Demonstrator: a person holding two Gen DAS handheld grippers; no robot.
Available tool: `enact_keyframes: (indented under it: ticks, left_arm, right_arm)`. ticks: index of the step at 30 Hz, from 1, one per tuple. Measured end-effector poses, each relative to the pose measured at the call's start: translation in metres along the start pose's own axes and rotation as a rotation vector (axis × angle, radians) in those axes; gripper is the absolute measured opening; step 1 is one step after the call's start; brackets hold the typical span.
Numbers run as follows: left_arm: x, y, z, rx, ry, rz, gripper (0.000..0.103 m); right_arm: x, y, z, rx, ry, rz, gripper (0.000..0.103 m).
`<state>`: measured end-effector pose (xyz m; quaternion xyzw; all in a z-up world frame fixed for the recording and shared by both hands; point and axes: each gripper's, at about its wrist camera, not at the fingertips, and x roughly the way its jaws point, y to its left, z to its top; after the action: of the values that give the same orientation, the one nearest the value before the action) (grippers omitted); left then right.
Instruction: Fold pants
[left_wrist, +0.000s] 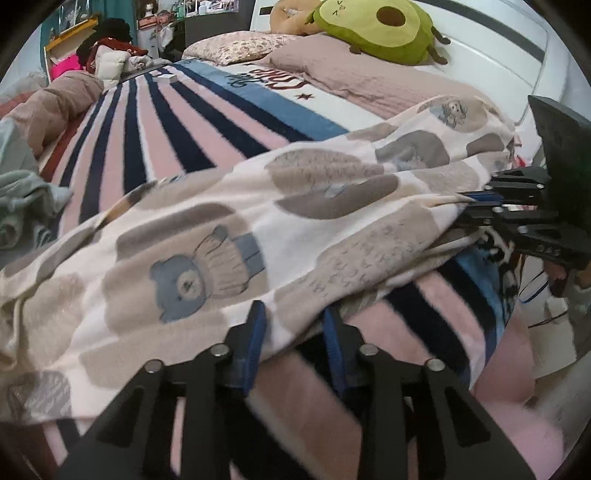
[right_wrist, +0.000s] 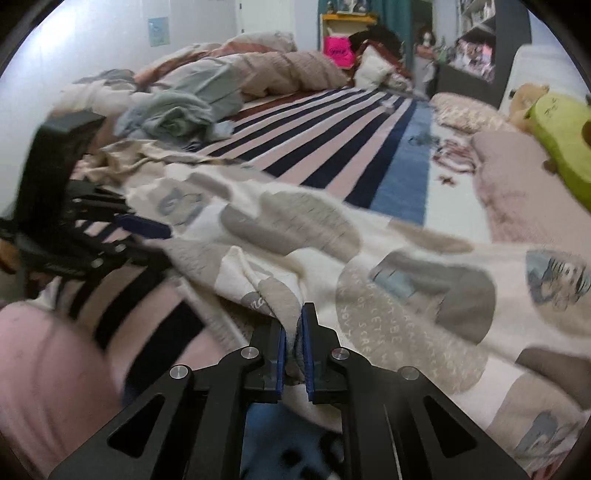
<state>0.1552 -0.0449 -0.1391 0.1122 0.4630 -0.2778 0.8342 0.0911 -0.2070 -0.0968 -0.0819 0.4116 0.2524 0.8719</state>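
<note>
The pants (left_wrist: 258, 221) are cream fleece with grey and tan patches and blue bears. They lie spread across the striped blanket (left_wrist: 177, 122) on the bed. My left gripper (left_wrist: 295, 321) is open, its blue pads either side of the near hem. My right gripper (right_wrist: 293, 325) is shut on a bunched fold of the pants (right_wrist: 332, 240). It also shows at the right edge of the left wrist view (left_wrist: 476, 206), pinching the fabric edge. The left gripper shows at the left of the right wrist view (right_wrist: 147, 225).
An avocado plush (left_wrist: 373, 26) and pink pillows (left_wrist: 351, 70) lie at the head of the bed. A heap of bedding and grey-green cloth (right_wrist: 177, 110) lies on the far side. A pink cushion (right_wrist: 48, 369) is at the near bed edge.
</note>
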Motion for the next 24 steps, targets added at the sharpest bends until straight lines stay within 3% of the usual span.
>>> enact_keyframes:
  ticks: [6,8,10,11,12,13,15,21,24]
  left_arm:
    - [-0.014,0.008,-0.021,-0.057,0.016,0.01,0.023]
    - [-0.022,0.015,-0.026,-0.087,0.009,0.021,0.032]
    - [-0.035,0.026,-0.03,-0.136,-0.021,0.057,0.055]
    - [-0.043,0.033,-0.032,-0.162,-0.036,0.075,0.056]
    - [-0.051,0.042,-0.033,-0.19,-0.048,0.094,0.056]
    - [-0.059,0.051,-0.033,-0.217,-0.061,0.119,0.056]
    - [-0.075,0.07,-0.032,-0.27,-0.092,0.193,0.056]
    - [-0.1,0.127,-0.038,-0.414,-0.131,0.412,0.058]
    - [-0.093,0.148,-0.043,-0.435,-0.093,0.479,0.059]
  right_arm:
    - [0.0,0.015,-0.025,0.004,0.068,0.061,0.003]
    - [0.003,0.02,-0.033,-0.008,0.084,0.052,0.003]
    - [0.002,0.022,-0.037,-0.001,0.09,0.059,0.007]
    - [0.001,0.021,-0.037,0.008,0.091,0.063,0.009]
    - [0.0,0.02,-0.036,0.02,0.093,0.079,0.02]
    - [-0.003,0.018,-0.035,0.037,0.09,0.11,0.033]
    - [-0.011,0.015,-0.033,0.056,0.066,0.135,0.042]
    - [-0.025,-0.001,-0.02,0.086,0.005,0.092,0.042]
    - [-0.023,-0.01,-0.017,0.105,0.001,0.075,0.042]
